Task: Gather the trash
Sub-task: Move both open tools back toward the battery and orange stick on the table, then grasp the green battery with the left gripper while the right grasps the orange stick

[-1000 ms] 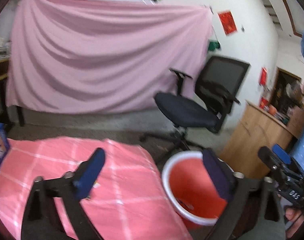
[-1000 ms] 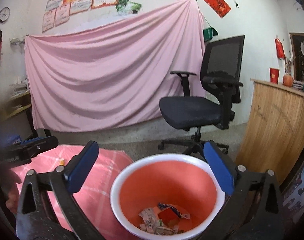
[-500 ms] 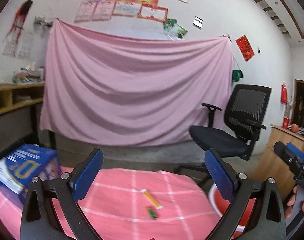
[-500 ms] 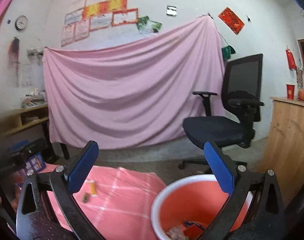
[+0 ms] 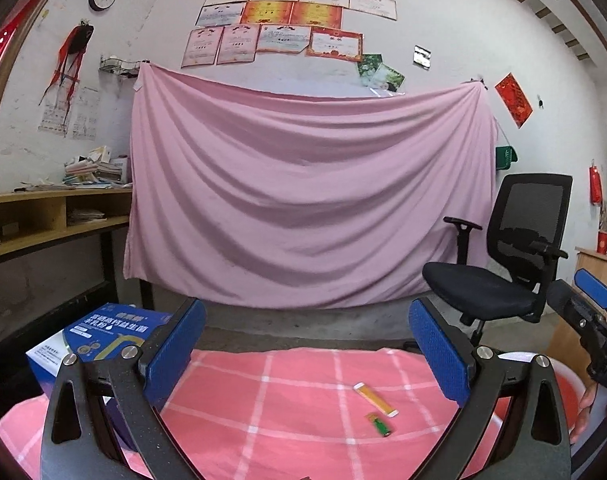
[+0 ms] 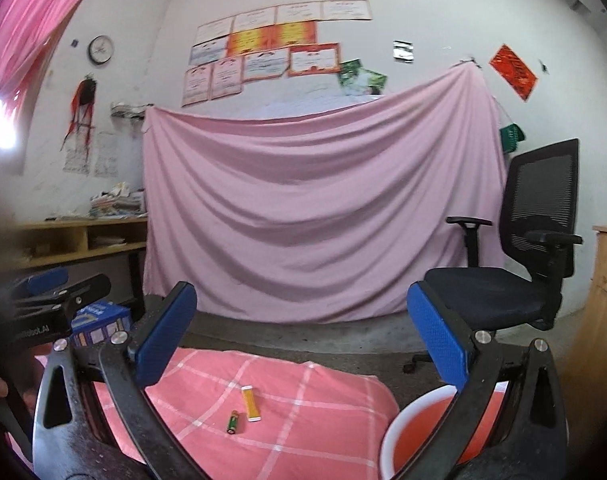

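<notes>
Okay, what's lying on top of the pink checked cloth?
An orange sachet and a green battery, side by side; a blue box at its left edge. The surface beneath is covered.

Orange sachet (image 6: 251, 403) lying flat on pink checked cloth (image 6: 311, 420), green battery (image 6: 233, 427) just beside it, red bin (image 6: 419, 440) at cloth's right

The left gripper (image 5: 303, 354) is held level above the pink checked cloth (image 5: 287, 408), its blue-padded jaws spread wide with nothing between them. The right gripper (image 6: 299, 340) hangs over the same cloth's right end, jaws equally wide and empty. A hand (image 5: 595, 412) grips the right gripper's handle, off the cloth's right edge.
</notes>
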Tool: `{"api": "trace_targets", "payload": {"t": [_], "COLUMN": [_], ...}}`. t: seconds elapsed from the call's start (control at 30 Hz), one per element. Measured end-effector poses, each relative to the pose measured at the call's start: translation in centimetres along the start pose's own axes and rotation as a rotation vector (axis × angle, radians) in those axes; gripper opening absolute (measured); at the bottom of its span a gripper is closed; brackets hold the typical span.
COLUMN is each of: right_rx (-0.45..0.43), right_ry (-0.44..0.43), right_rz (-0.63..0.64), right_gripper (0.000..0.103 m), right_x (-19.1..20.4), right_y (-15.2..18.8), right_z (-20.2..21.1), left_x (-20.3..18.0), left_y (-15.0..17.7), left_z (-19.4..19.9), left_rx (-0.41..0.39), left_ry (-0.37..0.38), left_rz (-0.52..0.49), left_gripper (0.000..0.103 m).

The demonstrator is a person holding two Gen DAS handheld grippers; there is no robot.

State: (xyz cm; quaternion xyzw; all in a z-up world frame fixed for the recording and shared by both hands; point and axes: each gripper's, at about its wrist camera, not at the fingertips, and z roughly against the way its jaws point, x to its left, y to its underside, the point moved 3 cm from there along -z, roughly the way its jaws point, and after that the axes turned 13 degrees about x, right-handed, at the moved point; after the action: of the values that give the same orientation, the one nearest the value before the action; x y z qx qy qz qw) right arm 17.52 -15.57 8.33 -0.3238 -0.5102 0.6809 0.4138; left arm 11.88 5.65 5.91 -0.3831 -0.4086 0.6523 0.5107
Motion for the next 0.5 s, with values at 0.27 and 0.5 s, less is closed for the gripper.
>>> {"api": "trace_targets", "payload": {"t": [0.27, 0.5], "right_rx": [0.035, 0.107], "right_ry": [-0.025, -0.04], "right_rz": [0.031, 0.027], "right_gripper": [0.103, 0.103], "right_x": [0.8, 0.2], "right_y": [1.6, 2.7], "right_z": [-2.1, -4.6], "left_x": [1.0, 1.2], "left_y": [1.4, 2.3], "left_z": [-1.8, -4.2], "left_rx": [0.032, 0.12], "left_ry": [-0.027, -0.008], "left_rz": [0.016, 0.004], "left_gripper": [0.1, 0.1]}}
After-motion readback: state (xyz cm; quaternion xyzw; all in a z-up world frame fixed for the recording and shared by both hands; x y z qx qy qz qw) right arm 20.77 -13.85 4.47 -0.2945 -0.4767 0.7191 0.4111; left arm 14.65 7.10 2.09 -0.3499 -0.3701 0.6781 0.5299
